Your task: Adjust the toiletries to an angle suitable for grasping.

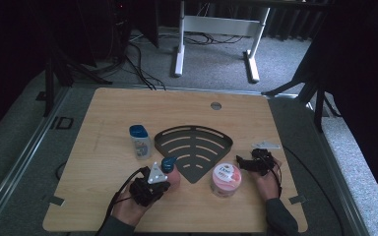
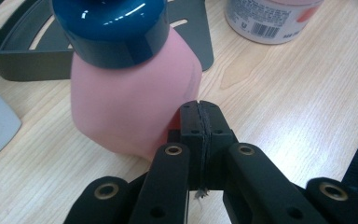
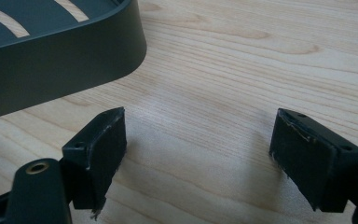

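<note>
Pale, grained wood counter point(image 1: 103, 206) carries everything: left gripper point(image 2: 199, 112) jaws pressed together just beside the matte pink bottle point(image 2: 130, 102) with its glossy blue cap, right gripper point(image 3: 198, 140) jaws wide apart over bare wood, near the dark slotted fan-shaped tray point(image 1: 177, 135).

This looks like a lab or test room set up for recording, not a home. A bare wooden tabletop point(image 1: 128, 113) with a round cable grommet point(image 1: 216, 105) sits on a grey carpet point(image 1: 216, 64), well beyond both grippers. Farther back from them stands the white frame of a desk point(image 1: 216, 29), with black cables point(image 1: 138, 64) loose on the floor beside it. Dark stand legs point(image 1: 64, 69) flank the table on either side of the grippers, and black curtains point(image 1: 364, 73) close off the edges.
</note>
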Tool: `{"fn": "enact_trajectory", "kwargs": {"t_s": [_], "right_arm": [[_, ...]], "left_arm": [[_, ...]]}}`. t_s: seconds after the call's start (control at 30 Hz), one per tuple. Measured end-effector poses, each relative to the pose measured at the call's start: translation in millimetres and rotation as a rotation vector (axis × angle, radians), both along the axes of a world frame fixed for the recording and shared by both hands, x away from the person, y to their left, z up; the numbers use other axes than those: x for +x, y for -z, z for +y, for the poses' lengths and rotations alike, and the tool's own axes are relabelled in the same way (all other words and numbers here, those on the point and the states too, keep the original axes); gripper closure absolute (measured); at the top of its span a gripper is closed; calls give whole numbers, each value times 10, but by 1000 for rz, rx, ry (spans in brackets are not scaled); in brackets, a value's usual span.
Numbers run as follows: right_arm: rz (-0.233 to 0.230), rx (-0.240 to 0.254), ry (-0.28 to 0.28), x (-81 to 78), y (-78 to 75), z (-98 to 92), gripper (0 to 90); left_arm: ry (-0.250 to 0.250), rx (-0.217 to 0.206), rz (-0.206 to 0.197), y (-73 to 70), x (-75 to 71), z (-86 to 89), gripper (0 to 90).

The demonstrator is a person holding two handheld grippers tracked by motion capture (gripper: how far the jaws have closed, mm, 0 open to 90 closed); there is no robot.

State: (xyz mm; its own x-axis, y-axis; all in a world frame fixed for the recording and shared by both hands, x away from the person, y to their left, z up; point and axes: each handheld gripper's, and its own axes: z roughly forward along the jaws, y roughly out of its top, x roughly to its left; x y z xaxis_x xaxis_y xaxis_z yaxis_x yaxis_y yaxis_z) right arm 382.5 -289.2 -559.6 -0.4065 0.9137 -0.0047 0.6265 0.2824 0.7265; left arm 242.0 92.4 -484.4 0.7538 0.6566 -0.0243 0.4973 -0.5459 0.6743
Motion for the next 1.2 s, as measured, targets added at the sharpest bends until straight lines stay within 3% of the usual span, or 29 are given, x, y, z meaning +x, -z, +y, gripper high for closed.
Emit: {"fn": "enact_trajectory", "kwargs": {"t_s": [0.17,0.33,0.4,0.5,0.6,0.67,0.8,1.2], "right_arm": [[0,0,0,0,0,0,183],[0,0,0,0,0,-1,183],[0,0,0,0,0,0,183],[0,0,0,0,0,0,183],[0,0,0,0,0,0,182],[0,0,-1,0,0,0,182],[0,0,-1,0,0,0,183],[-1,0,-1,0,0,0,183]], "left_arm": [[42,-23,-43,-42,32,-232,892],[10,-31,-41,8,129,-343,894],[-27,-60,-34,30,174,-378,897],[-55,-64,-31,35,203,-394,898],[-74,-40,-41,42,200,-393,900],[-86,-57,-33,49,195,-377,900],[-113,-22,-61,49,187,-382,900],[-175,-23,-73,36,235,-195,900]]}}
